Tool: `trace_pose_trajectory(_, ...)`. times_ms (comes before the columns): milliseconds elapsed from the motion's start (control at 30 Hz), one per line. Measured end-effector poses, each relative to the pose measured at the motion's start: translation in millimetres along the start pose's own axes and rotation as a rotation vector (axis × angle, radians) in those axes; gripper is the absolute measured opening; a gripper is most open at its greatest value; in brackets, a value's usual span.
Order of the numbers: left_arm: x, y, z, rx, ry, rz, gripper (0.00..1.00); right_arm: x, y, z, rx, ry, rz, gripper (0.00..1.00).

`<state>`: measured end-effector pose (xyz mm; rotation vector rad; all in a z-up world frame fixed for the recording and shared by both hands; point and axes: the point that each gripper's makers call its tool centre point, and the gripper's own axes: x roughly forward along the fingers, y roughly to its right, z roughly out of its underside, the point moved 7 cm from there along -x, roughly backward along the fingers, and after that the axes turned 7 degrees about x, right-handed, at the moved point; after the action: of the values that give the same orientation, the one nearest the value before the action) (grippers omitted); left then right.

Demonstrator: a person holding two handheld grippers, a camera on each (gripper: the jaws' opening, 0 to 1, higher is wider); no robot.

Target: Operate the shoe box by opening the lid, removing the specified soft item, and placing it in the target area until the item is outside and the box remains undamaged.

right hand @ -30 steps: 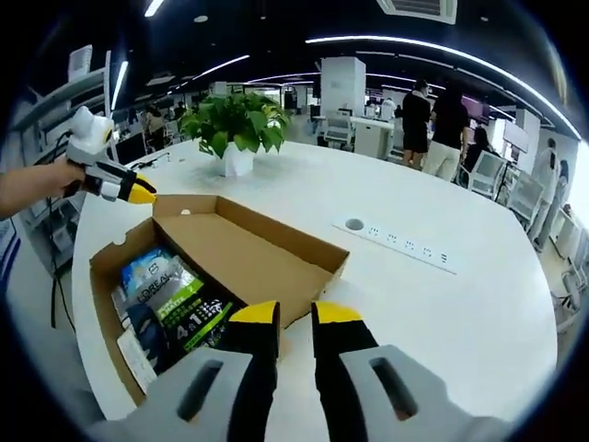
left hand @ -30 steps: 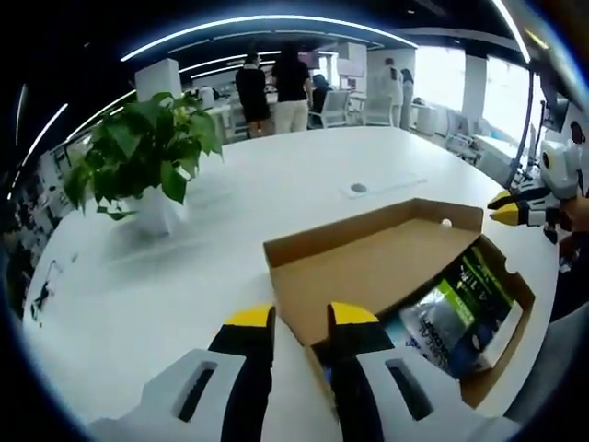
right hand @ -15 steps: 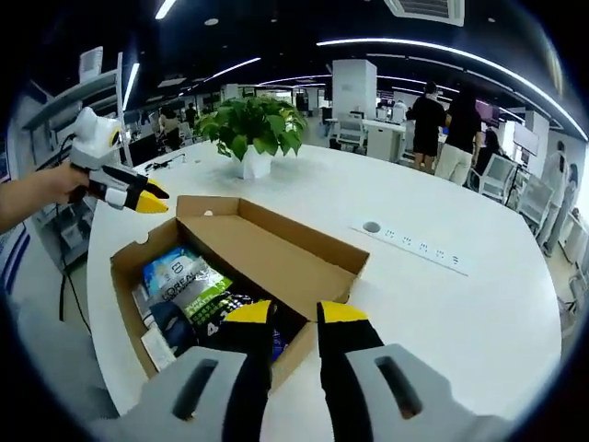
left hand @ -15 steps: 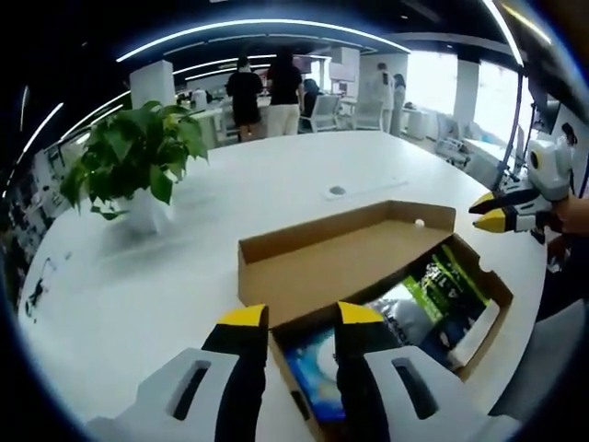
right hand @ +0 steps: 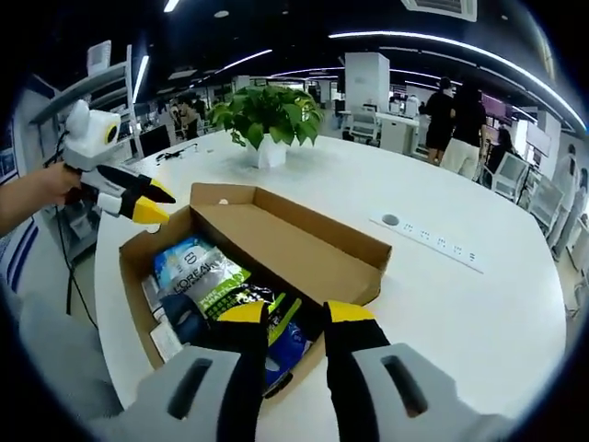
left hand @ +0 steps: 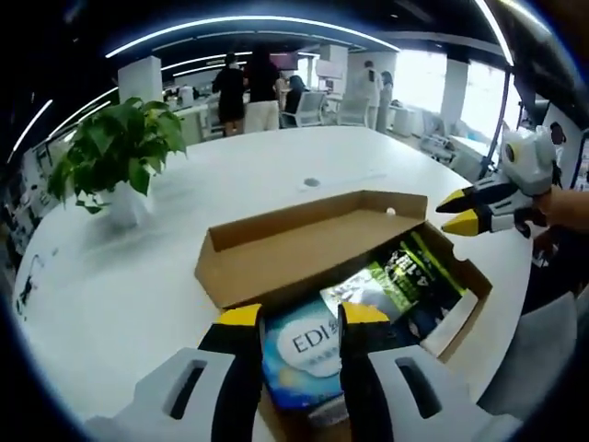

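Brown cardboard shoe box [left hand: 304, 249] sits centre frame, lid folded back on the round white table [left hand: 138, 304], left gripper [left hand: 293, 318] and right gripper [right hand: 294, 315] both parted and empty; left gripper view reads a blue "EDI" soft pack [left hand: 304, 354], right gripper view a "L'OREAL" pouch [right hand: 204, 276], lower contents hidden.

The left gripper [left hand: 295, 318] rises from the bottom centre of its own view, jaws slightly parted with nothing between them. At that view's right edge a hand [left hand: 563, 210] holds the right gripper [left hand: 465, 210] — tips apart. In the right gripper view, the right gripper [right hand: 294, 313] is likewise parted and empty.
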<state>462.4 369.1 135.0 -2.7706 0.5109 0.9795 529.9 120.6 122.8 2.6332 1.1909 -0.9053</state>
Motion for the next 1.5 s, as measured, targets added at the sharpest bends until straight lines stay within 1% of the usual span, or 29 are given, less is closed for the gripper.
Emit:
trace_pose_trajectory(100,2.2,8.8,6.1,-0.009,-0.014,0.027,0.32,3.1,-2.1,1.3,-0.012,-0.012,-0.006,0.22)
trace_pose_trajectory(200,4.4,16.6,13.2,-0.019,-0.033,0.053,0.32,6.8,-3.1,3.9,-0.010,-0.036,-0.016,0.22)
trace_pose_trajectory(367,7.9,28.6,26.0,-0.039,-0.071,0.094,0.33,13.2,-3.8,7.9,-0.032,-0.077,-0.015,0.23)
trace_pose_trajectory(500,10.7,32.7,34.6,-0.051,-0.100,0.119,0.33,17.6,-4.5,9.5,-0.058,-0.104,-0.015,0.23)
trace_pose_trajectory(700,13.1,36.9,46.3,-0.102,-0.148,0.159,0.31,25.9,-6.3,8.1,-0.086,-0.133,-0.016,0.24)
trace_pose_trajectory(800,15.3,38.8,51.6,-0.112,-0.168,0.172,0.30,30.4,-6.9,9.2,-0.109,-0.162,-0.020,0.23)
trace_pose_trajectory(833,16.0,39.5,52.9,-0.117,-0.174,0.178,0.30,31.9,-7.1,9.8,-0.128,-0.181,-0.022,0.23)
trace_pose_trajectory(933,17.3,43.3,56.6,-0.149,-0.191,0.204,0.28,35.9,-8.5,9.0,-0.146,-0.194,-0.023,0.24)
trace_pose_trajectory(1000,18.3,44.9,58.0,-0.161,-0.198,0.217,0.25,38.1,-8.4,8.5,-0.145,-0.203,-0.024,0.24)
trace_pose_trajectory(1100,20.4,47.4,59.0,-0.175,-0.202,0.228,0.24,41.6,-7.1,9.2,-0.135,-0.219,-0.021,0.24)
trace_pose_trajectory(1233,25.5,50.3,61.8,-0.221,-0.202,0.255,0.21,46.4,-5.7,13.8,-0.142,-0.258,-0.022,0.24)
trace_pose_trajectory(1267,26.3,51.5,62.6,-0.233,-0.207,0.265,0.20,46.9,-5.6,14.3,-0.142,-0.260,-0.022,0.23)
trace_pose_trajectory(1300,27.4,51.0,62.4,-0.235,-0.202,0.262,0.20,47.6,-5.1,13.9,-0.140,-0.258,-0.026,0.22)
trace_pose_trajectory(1367,30.8,48.7,60.6,-0.285,-0.192,0.280,0.18,49.1,-4.2,13.4,-0.119,-0.258,-0.028,0.21)
trace_pose_trajectory(1433,31.3,49.4,58.9,-0.307,-0.181,0.295,0.13,50.0,-4.2,13.9,-0.088,-0.257,-0.035,0.20)
trace_pose_trajectory(1467,31.6,49.7,58.8,-0.315,-0.179,0.298,0.12,50.0,-4.3,14.2,-0.079,-0.257,-0.036,0.18)
trace_pose_trajectory(1500,32.8,49.6,59.4,-0.331,-0.181,0.302,0.12,50.3,-4.8,14.7,-0.051,-0.256,-0.041,0.17)
